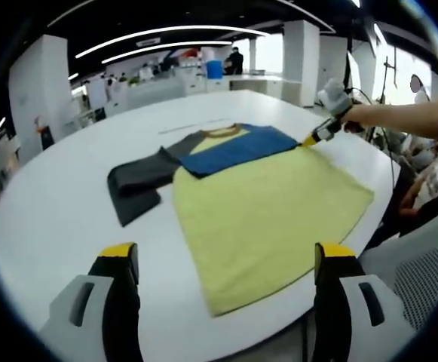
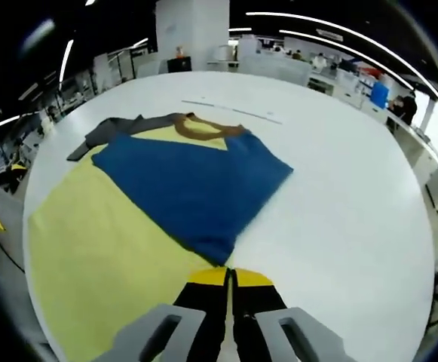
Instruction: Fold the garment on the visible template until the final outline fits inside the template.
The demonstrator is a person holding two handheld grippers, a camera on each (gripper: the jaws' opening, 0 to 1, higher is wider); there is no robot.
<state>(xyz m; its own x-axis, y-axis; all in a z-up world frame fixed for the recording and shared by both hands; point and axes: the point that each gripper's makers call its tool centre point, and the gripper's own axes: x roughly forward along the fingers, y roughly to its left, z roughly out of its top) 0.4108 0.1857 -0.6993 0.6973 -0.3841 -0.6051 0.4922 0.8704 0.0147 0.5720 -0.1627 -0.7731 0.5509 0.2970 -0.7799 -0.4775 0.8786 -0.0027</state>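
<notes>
While the shirt [image 1: 268,219] lies flat on the white round worktop [image 1: 68,204], the folding is only at its beginning, as far as I can judge. The body of the shirt is yellow, with a brown collar [image 2: 203,124] at the top. One sleeve, the blue sleeve [image 2: 192,188], is already laid across the chest, so this first fold looks done or nearly done. The other sleeve, the dark grey sleeve [image 1: 139,185], is spread out to the side on the worktop and is not yet folded in.

The right gripper [image 2: 229,277] has its jaws pressed together at the corner of the blue sleeve. It seems to pinch the cloth there, but the tips cover the contact, so I say this only as a judgement. In the left gripper view the same gripper is at the far edge of the shirt, held by a person's arm [image 1: 399,117].

The left gripper [image 1: 226,264] is spread wide and holds nothing. It hovers near the lower edge of the yellow body.

A thin line on the worktop [image 2: 234,109] lies beyond the collar; I cannot tell if it belongs to the template. What is left, I think, is the grey sleeve and then the folding of the long body.
</notes>
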